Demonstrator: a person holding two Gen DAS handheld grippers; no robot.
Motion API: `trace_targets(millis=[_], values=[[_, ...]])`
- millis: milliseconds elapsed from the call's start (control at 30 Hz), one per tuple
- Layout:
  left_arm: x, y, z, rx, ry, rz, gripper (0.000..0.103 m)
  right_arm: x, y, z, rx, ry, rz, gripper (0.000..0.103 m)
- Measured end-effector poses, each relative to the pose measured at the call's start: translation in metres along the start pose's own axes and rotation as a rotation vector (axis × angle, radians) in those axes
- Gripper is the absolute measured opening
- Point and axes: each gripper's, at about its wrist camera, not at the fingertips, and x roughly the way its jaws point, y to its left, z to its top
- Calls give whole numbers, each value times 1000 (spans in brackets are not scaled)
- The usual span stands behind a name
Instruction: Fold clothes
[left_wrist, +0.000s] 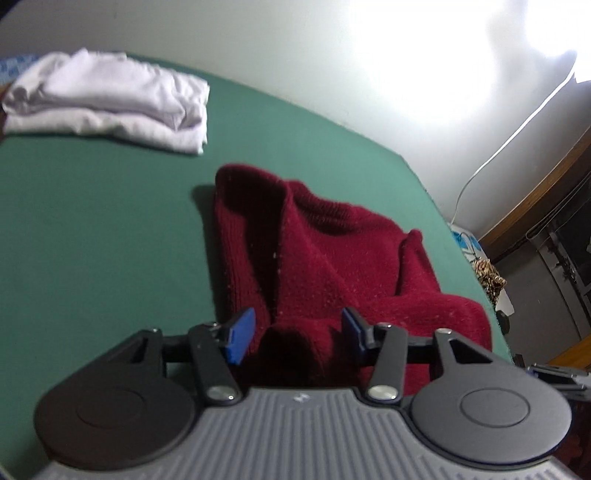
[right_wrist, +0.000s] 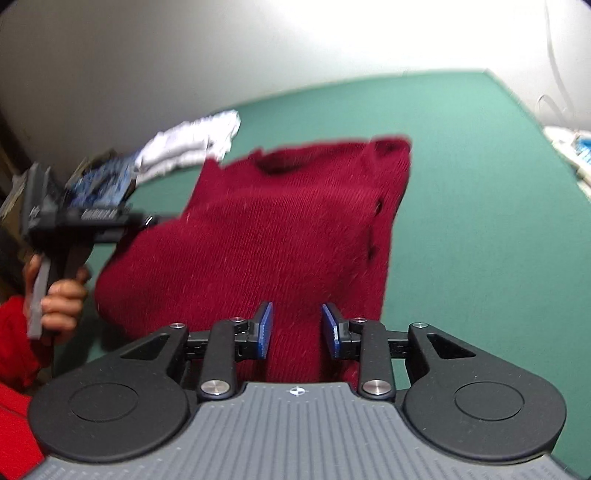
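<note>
A dark red knitted sweater (left_wrist: 317, 258) lies bunched on the green table (left_wrist: 92, 221). My left gripper (left_wrist: 297, 332) is open, and the sweater's near edge sits in the gap between its blue pads (left_wrist: 240, 336). In the right wrist view the sweater (right_wrist: 266, 229) fills the middle, its far edge blurred. My right gripper (right_wrist: 298, 330) is open, with red cloth running between its pads (right_wrist: 264, 330) without being pinched. The left gripper's body (right_wrist: 70, 218) shows at the left, held by a hand (right_wrist: 61, 299); its fingertips are hidden by the sweater.
A stack of folded white clothes (left_wrist: 107, 99) rests at the table's far left, also seen as white clothes (right_wrist: 192, 144). The table's right edge (left_wrist: 461, 236) drops to the floor beside a white cable (left_wrist: 517, 136) and wooden furniture (left_wrist: 535, 192). A red sleeve (right_wrist: 14, 332) is at the left.
</note>
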Motion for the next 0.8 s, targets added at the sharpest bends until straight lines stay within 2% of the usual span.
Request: trace_targets(millis=[33,133,167,300,333,400,433,533,600,700,767,800], values=[[-1,-1,0,3,5,0,53,-4,0,4,6,-26,10,32],[-2,-4,0,12,19,-2,79,0,6,20,-37,-82,23,33],[-3,-5,0,15,24,-2,82,5,9,25,-67,-95,2,38],[-5,-9,0,26,44,-3,82,30,2,40,-55,-95,-173,44],[1,-7,-2,18,69,4,82,35,-5,41,-11,-85,-189,45],[8,-3,-6,-17,87,0,81,38,-21,37,105,-55,-146,48],[9,-3,-6,-30,81,-7,77,39,-26,34,143,-41,-112,48],[14,-6,-4,-49,53,-9,48,45,-31,23,155,-43,-26,46],[13,-12,1,-34,23,15,39,53,-31,20,167,4,18,26],[-2,-23,5,3,-47,41,19,40,-30,23,160,56,153,19],[-14,-26,5,27,-71,63,18,25,-30,25,138,82,240,18],[-19,-27,4,38,-82,74,18,22,-33,24,139,91,230,18]])
